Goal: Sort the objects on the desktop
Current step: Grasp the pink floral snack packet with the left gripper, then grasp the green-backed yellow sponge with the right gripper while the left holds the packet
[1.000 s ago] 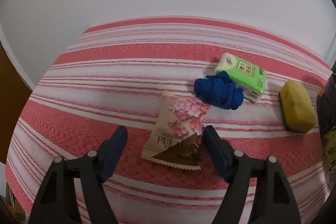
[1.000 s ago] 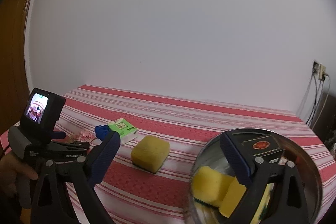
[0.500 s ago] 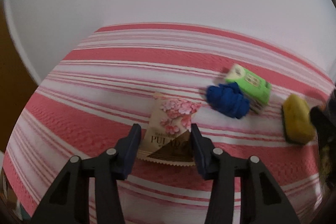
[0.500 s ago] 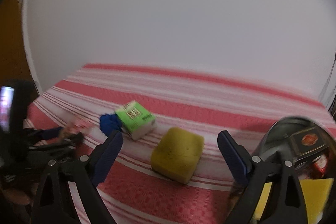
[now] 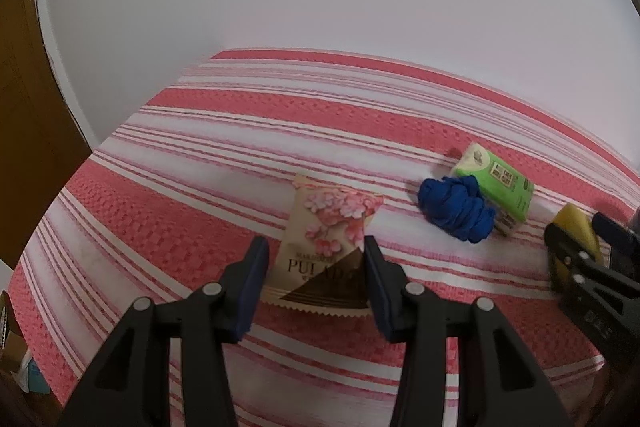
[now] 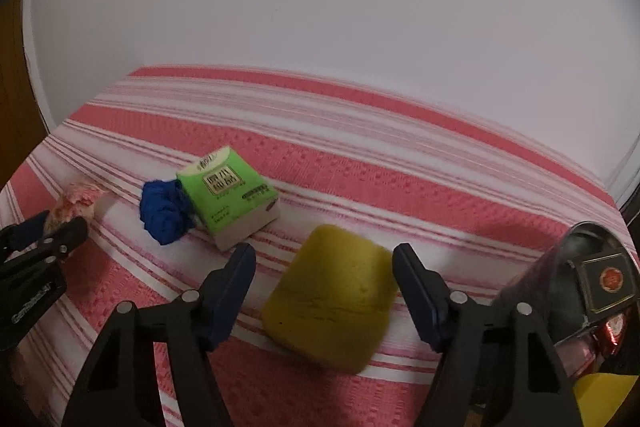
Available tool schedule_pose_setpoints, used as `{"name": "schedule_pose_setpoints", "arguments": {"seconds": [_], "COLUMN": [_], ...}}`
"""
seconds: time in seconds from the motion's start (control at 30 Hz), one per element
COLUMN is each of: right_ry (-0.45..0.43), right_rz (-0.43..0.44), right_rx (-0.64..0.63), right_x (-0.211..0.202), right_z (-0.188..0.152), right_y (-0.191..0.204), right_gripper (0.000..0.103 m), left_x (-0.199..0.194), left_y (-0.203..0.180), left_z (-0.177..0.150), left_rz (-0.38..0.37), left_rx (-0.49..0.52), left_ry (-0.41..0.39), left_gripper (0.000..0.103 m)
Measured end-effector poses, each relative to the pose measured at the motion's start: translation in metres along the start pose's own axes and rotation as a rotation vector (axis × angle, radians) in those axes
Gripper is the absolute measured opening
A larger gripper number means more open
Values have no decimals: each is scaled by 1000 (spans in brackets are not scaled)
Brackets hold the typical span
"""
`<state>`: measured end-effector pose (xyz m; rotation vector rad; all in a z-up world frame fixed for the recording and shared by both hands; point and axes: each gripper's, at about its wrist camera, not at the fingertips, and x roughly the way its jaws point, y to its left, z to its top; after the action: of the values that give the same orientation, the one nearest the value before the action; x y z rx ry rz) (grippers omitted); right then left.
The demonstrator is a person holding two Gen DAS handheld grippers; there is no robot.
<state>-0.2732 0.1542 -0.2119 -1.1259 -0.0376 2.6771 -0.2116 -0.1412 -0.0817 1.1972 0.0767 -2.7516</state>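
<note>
A beige snack packet [image 5: 328,227] with pink blossoms lies on the striped red-and-white cloth [image 5: 200,187]. My left gripper [image 5: 314,251] is shut on it, one pad pressing each side edge. A yellow sponge [image 6: 332,299] lies between the fingers of my right gripper [image 6: 324,253]. Its jaws are closing, and a gap still shows at the left pad. A crumpled blue cloth [image 6: 164,211] and a green tissue pack [image 6: 228,195] lie touching each other between the two grippers. In the right wrist view the left gripper [image 6: 40,239] shows at the left edge, on the packet [image 6: 76,203].
A metal bowl [image 6: 560,267] stands at the right edge, holding a dark box with a red emblem [image 6: 604,279] and something yellow [image 6: 600,395]. A white wall rises behind the table. A brown door [image 5: 24,147] is on the left.
The left jaws narrowed from wide apart onto the snack packet. The right gripper swung left and down, away from the bowl, until the sponge lay between its fingers, and its jaws narrowed.
</note>
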Motion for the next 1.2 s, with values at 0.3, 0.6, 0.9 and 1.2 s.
{"name": "schedule_pose_setpoints", "arguments": {"seconds": [0.3, 0.6, 0.9, 1.2], "right_ry": [93, 78, -148, -403], "right_rz": [-70, -4, 253, 347], "right_rx": [35, 96, 174, 158], "right_x": [18, 10, -47, -107], "right_z": [5, 2, -14, -38], "right_y": [-7, -17, -36, -40], "right_gripper": [75, 31, 30, 30], "left_x": [-4, -6, -4, -11], "left_y": [-2, -2, 2, 5], "left_z": [-1, -2, -1, -2], "left_rz": [-5, 2, -3, -26], "left_rx": [-3, -9, -25, -52], "left_ry": [2, -4, 3, -30], "left_gripper": [47, 47, 47, 47]}}
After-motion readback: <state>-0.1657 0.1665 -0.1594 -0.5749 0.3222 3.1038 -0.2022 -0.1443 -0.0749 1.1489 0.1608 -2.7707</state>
